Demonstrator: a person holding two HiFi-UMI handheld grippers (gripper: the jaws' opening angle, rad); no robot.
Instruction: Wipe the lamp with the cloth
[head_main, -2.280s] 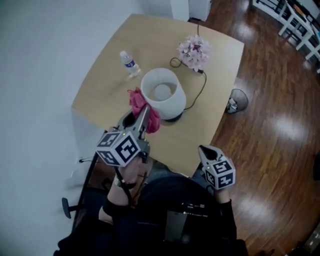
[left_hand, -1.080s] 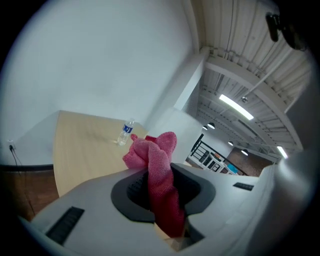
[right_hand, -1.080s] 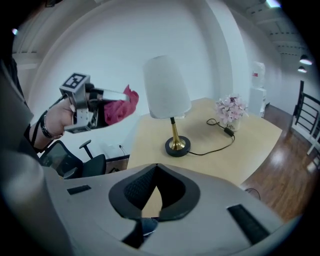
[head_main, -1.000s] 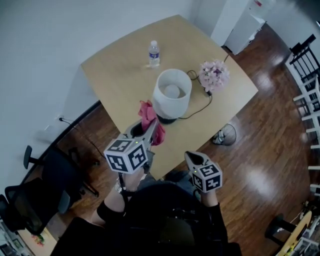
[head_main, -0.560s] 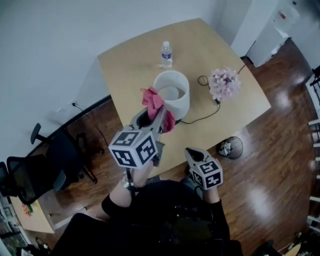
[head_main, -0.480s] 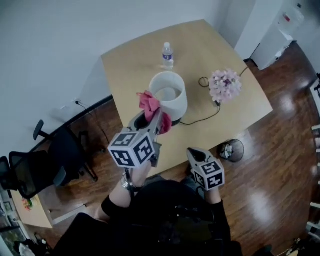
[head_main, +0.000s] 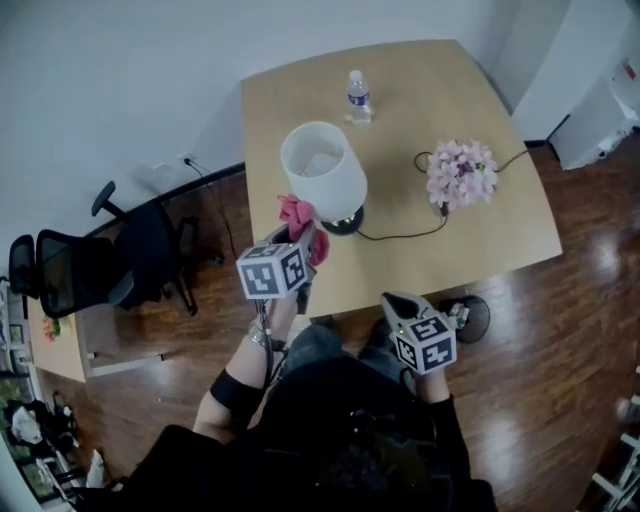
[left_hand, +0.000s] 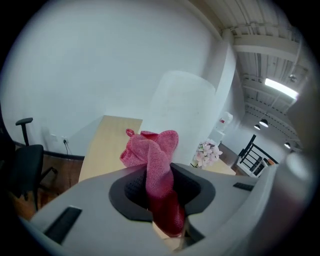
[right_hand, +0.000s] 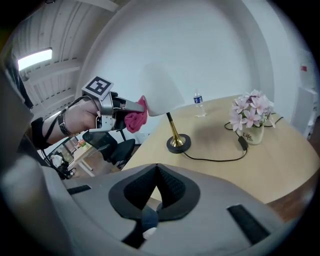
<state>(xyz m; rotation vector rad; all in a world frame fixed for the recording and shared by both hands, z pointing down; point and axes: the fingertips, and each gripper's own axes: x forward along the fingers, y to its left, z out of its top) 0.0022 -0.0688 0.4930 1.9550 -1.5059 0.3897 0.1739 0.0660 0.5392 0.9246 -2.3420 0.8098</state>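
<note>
The left gripper (head_main: 300, 236) is clamped on a pink cloth (left_hand: 156, 152): its jaws pinch the lower part of the fabric, and the rest bunches up in a loose wad beyond the fingertips. That wad is held up against the near side of the table lamp's white shade (head_main: 322, 170), at its lower rim. In the right gripper view the cloth meets the rim's edge, though whether it actually presses on the shade cannot be told. The lamp stands upright on a brass stem and a round dark base (right_hand: 178, 143) near the front edge of the wooden table (head_main: 490, 235), and its black cord (head_main: 400, 236) trails across the top toward a small vase of pink flowers (head_main: 461, 172). A water bottle (head_main: 358, 97) stands at the far side of the table, well apart from the lamp. The right gripper (head_main: 400, 303) has its jaws together with nothing between them, held low off the table's near edge. A black office chair (head_main: 90, 270) sits to the left on the wood floor
</note>
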